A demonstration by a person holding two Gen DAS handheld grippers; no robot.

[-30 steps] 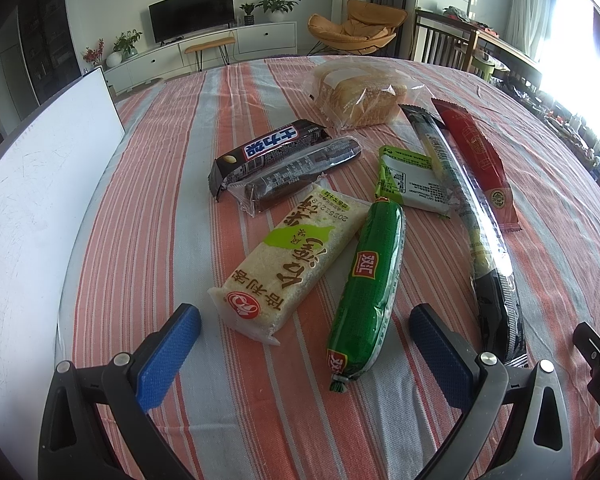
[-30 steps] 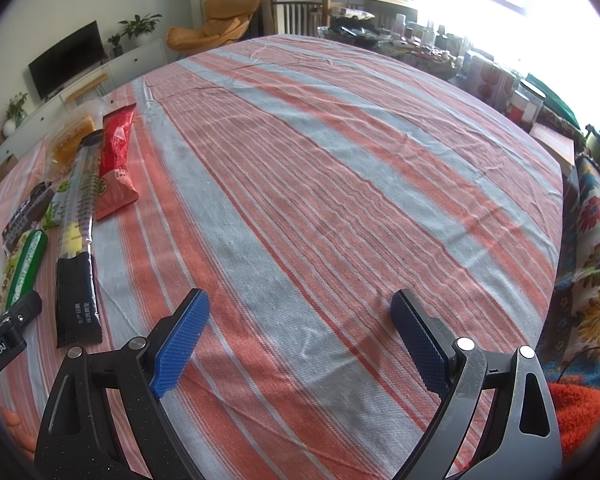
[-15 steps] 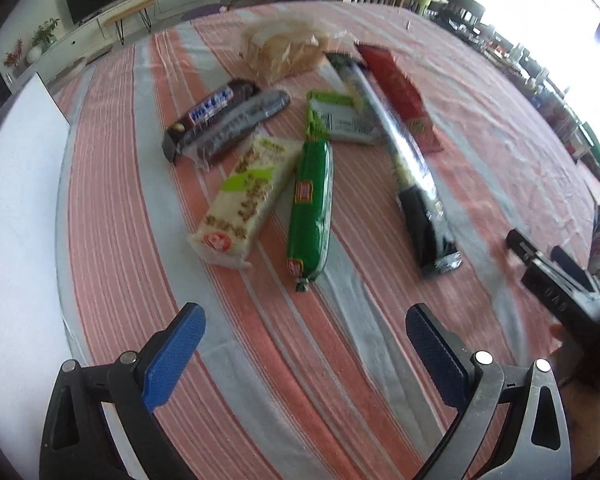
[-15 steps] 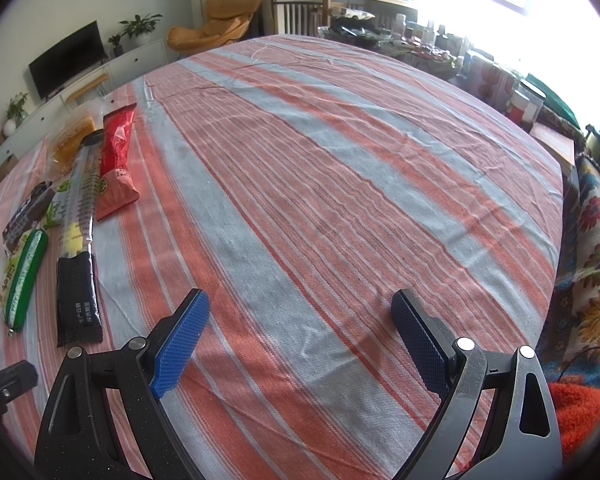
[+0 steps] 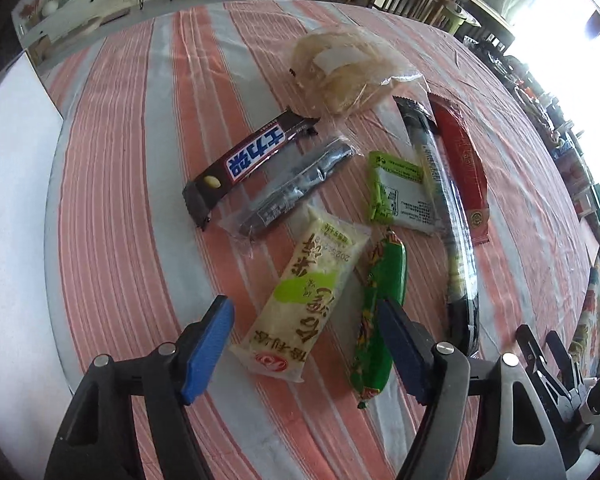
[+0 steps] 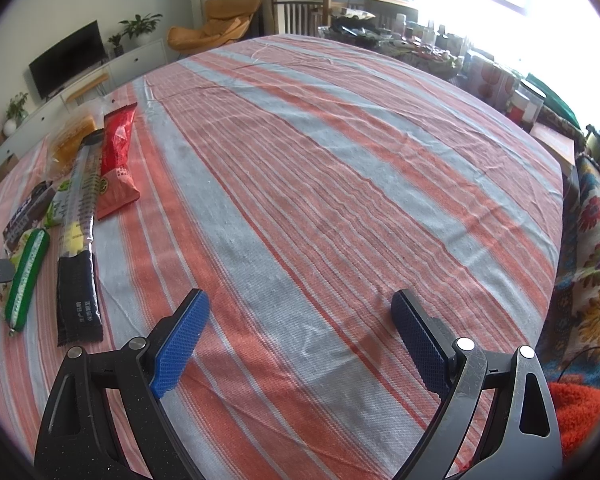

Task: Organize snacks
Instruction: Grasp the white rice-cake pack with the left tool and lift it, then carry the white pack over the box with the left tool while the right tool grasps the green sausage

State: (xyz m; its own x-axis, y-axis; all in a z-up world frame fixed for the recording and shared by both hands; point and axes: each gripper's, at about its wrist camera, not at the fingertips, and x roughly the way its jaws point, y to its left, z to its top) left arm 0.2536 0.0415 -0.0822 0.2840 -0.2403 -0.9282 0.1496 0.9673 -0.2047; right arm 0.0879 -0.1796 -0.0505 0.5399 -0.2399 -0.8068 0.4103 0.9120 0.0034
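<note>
Several snacks lie on the striped tablecloth [image 5: 132, 208]. My left gripper [image 5: 304, 320] is open, its jaws either side of the near end of a pale rice cracker pack [image 5: 308, 296]. A green sausage [image 5: 380, 312] lies by its right finger [image 5: 400, 352]. Beyond lie a brown chocolate bar [image 5: 248, 164], a clear-wrapped dark bar [image 5: 296, 188], a green-white packet [image 5: 400, 188], a long dark pack [image 5: 448, 216], a red pack [image 5: 464, 168] and bagged bread [image 5: 348, 72]. My right gripper [image 6: 300, 316] is open and empty over bare cloth, with the snacks far to its left [image 6: 80, 216].
A white board [image 5: 12, 216] stands along the table's left side. The table edge drops off at the right, with a patterned sofa [image 6: 592, 248] beyond. Chairs, a TV unit and cluttered shelves stand past the far edge.
My left gripper has tilted down and moved forward over the rice cracker pack, and its jaws have narrowed somewhat. My right gripper has stayed still.
</note>
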